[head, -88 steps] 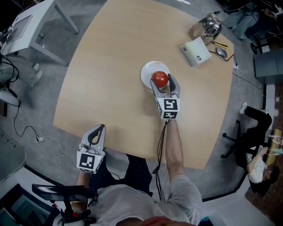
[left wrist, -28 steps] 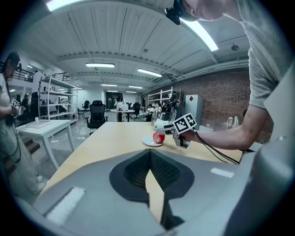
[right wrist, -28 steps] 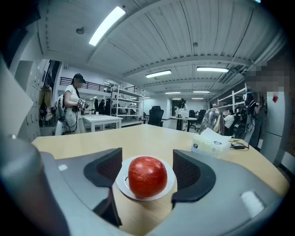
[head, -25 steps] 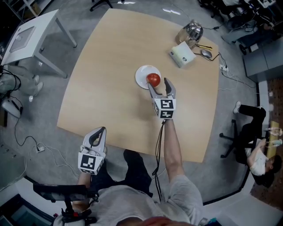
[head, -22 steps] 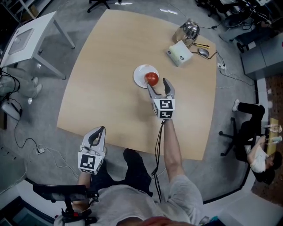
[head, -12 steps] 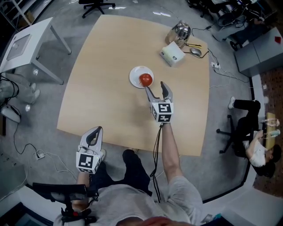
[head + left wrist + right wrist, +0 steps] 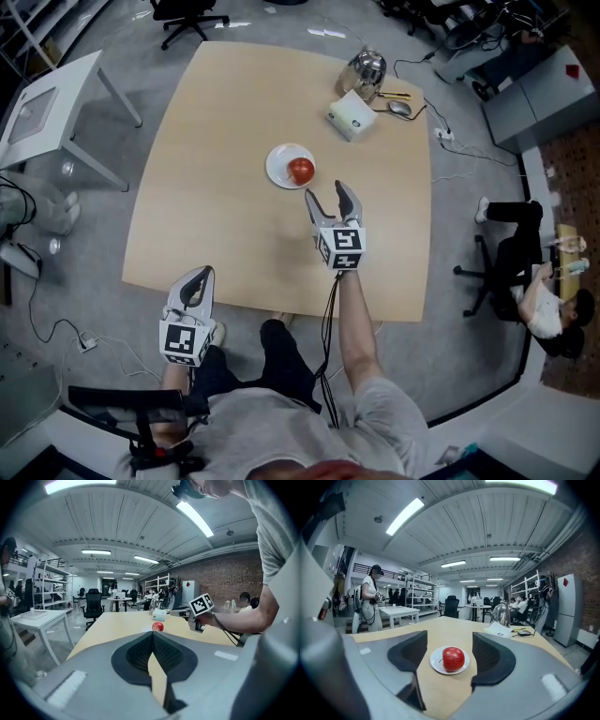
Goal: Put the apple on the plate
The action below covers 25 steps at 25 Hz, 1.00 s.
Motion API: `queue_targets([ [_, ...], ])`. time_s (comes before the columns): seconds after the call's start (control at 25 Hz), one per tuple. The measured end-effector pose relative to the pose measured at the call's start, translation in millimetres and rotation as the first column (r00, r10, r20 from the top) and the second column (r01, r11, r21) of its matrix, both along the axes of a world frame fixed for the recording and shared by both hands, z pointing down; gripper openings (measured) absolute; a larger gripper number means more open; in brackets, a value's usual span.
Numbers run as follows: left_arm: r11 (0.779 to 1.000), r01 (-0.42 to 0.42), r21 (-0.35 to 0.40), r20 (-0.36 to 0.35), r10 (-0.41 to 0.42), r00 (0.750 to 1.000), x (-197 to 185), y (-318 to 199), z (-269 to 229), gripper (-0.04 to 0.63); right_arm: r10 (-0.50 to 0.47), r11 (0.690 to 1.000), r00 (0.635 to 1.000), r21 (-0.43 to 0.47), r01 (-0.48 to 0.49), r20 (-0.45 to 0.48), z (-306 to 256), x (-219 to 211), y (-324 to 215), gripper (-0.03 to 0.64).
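Apple (image 7: 301, 170) sits on the white plate (image 7: 279, 161), just above centre of the head view on the table (image 7: 206, 141). Right gripper (image 7: 326, 191) hangs just below it, jaws spread (they have just been closing slightly) with nothing between them. Left gripper (image 7: 199, 277), lower left, is pressed together.

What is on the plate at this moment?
One red apple sits on the white plate, toward its right edge in the head view. Nothing else shows on it. The patch of plate beneath the apple is covered.
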<state>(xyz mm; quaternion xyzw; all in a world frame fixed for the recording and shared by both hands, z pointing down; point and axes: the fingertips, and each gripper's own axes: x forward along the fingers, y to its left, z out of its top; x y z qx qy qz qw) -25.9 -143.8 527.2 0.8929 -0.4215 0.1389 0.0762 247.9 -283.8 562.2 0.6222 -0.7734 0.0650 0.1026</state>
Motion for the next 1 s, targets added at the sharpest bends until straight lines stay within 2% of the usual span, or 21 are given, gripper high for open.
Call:
queue_targets([
  [0.64,0.996,-0.083,0.022,-0.019,0.083,0.996,-7,-1,-26,0.02,0.128,0.991,0.991,0.019,-0.129,0.032,-31,5,65,0.282],
  [1.0,0.993,-0.104,0.053,-0.024,0.106,0.994,-19,2,-42,0.02,0.153,0.987,0.987,0.037,-0.154,0.047,-50,-9,88,0.282],
])
